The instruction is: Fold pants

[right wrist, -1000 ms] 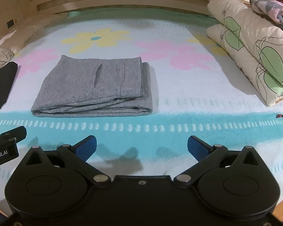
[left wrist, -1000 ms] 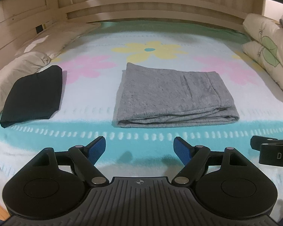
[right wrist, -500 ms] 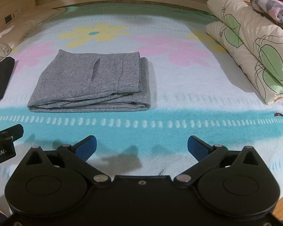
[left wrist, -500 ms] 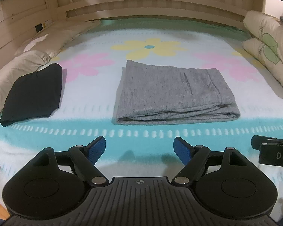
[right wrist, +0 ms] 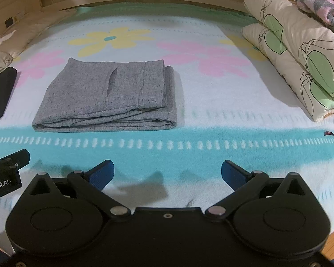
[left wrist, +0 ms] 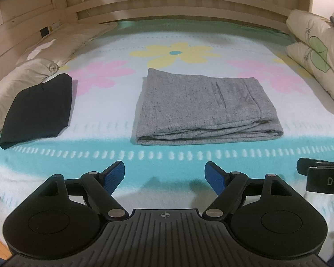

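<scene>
The grey pants (left wrist: 207,109) lie folded into a flat rectangle on the flowered blanket (left wrist: 167,164); they also show in the right wrist view (right wrist: 113,98). My left gripper (left wrist: 165,176) is open and empty, held over the near teal band of the blanket, apart from the pants. My right gripper (right wrist: 167,173) is open and empty, near the front edge, right of the pants. Part of the right gripper's body (left wrist: 322,176) shows at the right edge of the left wrist view. Part of the left gripper's body (right wrist: 4,171) shows at the left edge of the right wrist view.
A folded black garment (left wrist: 37,109) lies left of the pants. Beige pillows (left wrist: 44,55) line the left side. Folded quilts (right wrist: 300,51) with a grey-pink cloth (right wrist: 318,11) on top are stacked at the right. A wooden headboard (left wrist: 167,6) closes the far side.
Both grippers have drawn back and risen slightly, so the pants sit a little farther off in both views. Jaws stay open. The pants have not moved.
</scene>
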`<state>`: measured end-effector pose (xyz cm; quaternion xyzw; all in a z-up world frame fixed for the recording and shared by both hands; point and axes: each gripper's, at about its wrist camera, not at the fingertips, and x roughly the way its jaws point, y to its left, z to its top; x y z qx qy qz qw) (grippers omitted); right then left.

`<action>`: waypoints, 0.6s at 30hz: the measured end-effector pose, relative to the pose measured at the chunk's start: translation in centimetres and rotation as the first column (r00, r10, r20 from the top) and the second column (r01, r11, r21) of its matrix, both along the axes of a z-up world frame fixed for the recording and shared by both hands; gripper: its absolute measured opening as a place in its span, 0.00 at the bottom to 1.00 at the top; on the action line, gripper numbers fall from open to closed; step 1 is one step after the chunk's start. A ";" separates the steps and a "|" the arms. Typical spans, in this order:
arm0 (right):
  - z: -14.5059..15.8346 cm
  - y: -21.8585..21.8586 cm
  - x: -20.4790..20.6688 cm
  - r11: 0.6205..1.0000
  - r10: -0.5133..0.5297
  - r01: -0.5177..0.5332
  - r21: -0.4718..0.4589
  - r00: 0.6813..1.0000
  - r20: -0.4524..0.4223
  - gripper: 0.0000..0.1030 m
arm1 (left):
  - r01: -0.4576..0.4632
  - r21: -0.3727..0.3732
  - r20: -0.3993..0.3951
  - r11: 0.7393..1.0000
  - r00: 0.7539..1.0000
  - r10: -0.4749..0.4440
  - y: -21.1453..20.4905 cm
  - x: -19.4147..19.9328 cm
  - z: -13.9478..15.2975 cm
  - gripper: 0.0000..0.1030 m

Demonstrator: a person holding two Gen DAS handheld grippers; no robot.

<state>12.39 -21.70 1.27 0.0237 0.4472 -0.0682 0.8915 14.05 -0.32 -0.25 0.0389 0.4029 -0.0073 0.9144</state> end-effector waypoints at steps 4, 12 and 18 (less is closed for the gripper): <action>0.0 0.1 0.0 1.000 -0.003 0.003 0.001 1.000 -0.001 0.99 | 0.001 -0.001 -0.001 1.000 1.000 -0.001 0.0 0.0 0.0 0.76; 0.0 0.1 0.0 1.000 -0.004 0.004 0.001 1.000 -0.002 0.99 | 0.002 -0.001 -0.002 1.000 1.000 -0.002 0.0 0.0 0.0 0.76; -0.1 0.1 0.0 1.000 -0.003 0.003 0.001 1.000 -0.002 0.99 | 0.008 0.003 -0.003 1.000 1.000 -0.008 -0.2 -0.1 -0.2 0.76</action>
